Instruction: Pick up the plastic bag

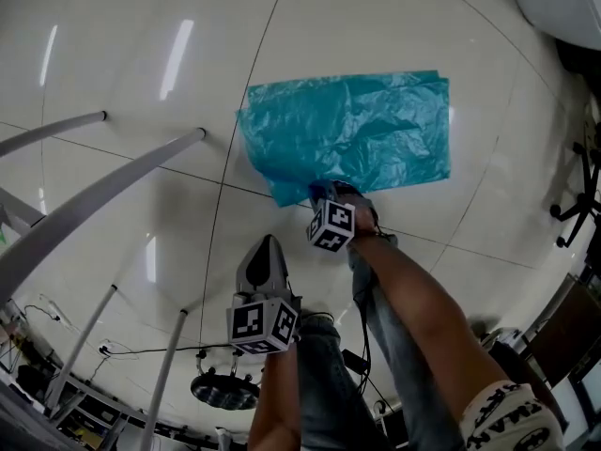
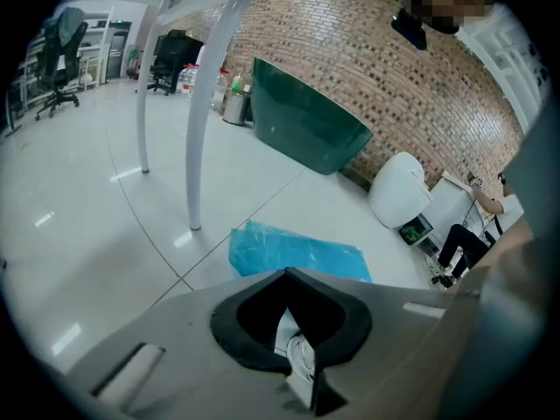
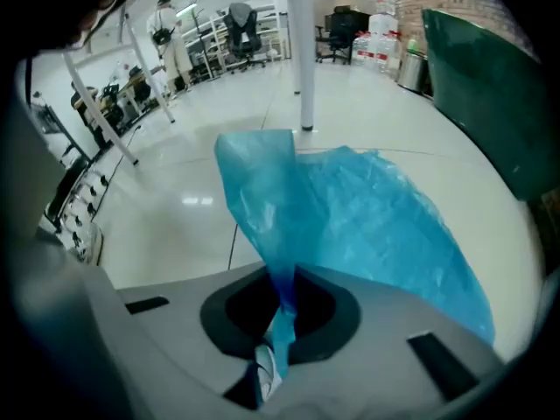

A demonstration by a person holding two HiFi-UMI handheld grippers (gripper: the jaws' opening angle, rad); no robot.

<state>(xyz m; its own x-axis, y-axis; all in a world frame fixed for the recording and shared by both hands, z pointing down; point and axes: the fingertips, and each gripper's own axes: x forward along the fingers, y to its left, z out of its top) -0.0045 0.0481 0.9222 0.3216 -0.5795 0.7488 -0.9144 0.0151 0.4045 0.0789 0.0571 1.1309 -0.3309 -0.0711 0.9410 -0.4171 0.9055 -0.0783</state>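
Right gripper [image 3: 284, 280], jaws pinching plastic bag [image 3: 367, 217] — corner

- A large open lab or workshop hall: a glossy white tiled floor [image 1: 113, 26] spreads wide under slanted white metal posts [image 2: 199, 147].
- A red-brown brick wall [image 2: 385, 77] runs along one side.
- Black wheeled office chairs [image 2: 61, 46] and loaded metal shelving racks [image 3: 206, 38] line the edges.

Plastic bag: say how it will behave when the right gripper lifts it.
Probably floppy: the plastic bag bunches into a thin strand where the right gripper is shut on it. Likely very light, since the film looks thin and crinkled. It may slip, pinched only at one edge.
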